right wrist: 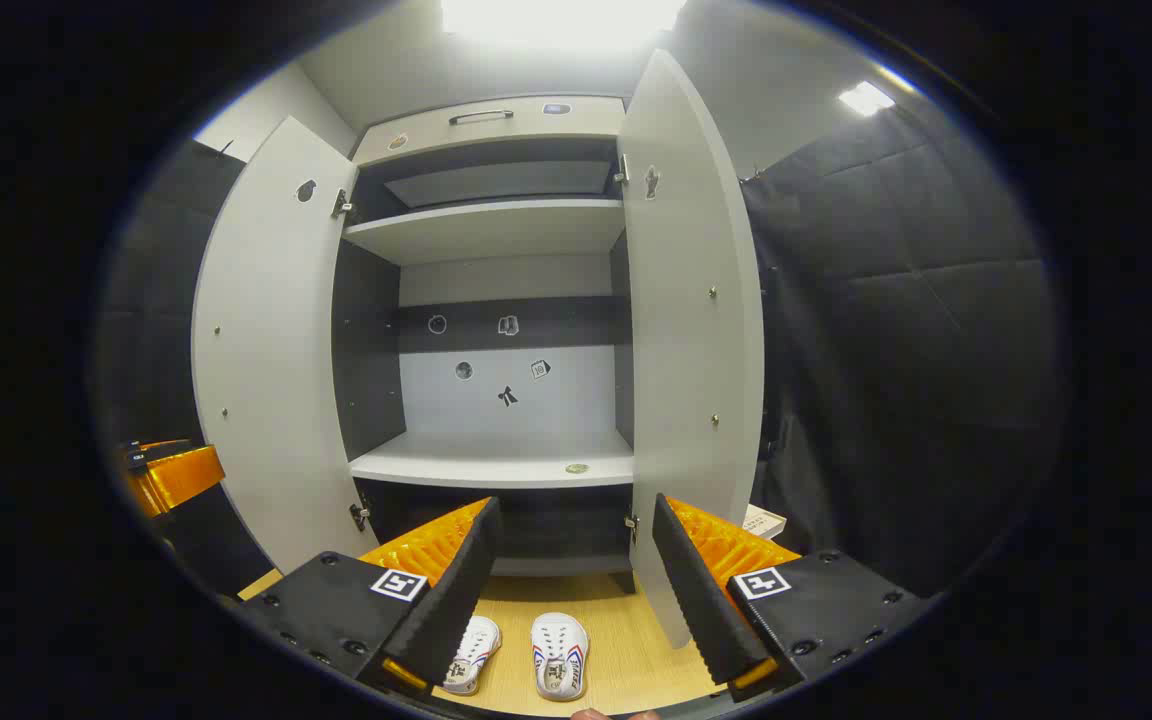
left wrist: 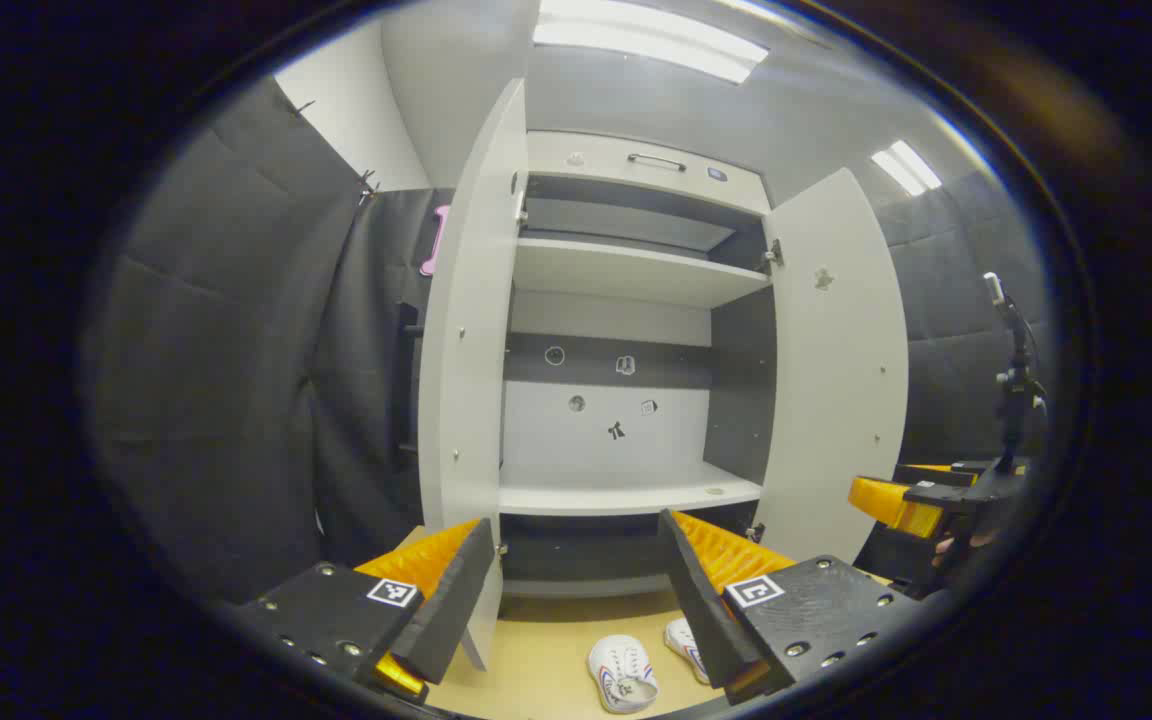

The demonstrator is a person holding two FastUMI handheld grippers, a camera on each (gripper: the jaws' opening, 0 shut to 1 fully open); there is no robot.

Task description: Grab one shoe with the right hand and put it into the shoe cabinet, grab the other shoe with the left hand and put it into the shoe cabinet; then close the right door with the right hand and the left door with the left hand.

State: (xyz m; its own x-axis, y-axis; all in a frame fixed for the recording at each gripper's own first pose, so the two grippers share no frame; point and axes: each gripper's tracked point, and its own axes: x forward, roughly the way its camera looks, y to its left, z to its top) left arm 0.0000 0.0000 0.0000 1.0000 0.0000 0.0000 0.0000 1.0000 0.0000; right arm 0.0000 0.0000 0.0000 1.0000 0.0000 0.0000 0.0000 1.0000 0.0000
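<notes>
White shoes (right wrist: 519, 655) lie below both spread, empty tongs (right wrist: 566, 590) (left wrist: 576, 590), shoe cabinet (right wrist: 496, 330) doors open ahead.

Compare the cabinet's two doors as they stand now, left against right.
In the left gripper view, the left door shows nearly edge-on, while the right door shows its broad inner face. In the right gripper view this reverses. The right door stands nearer the other gripper. Both are white, tall and wide open.
</notes>
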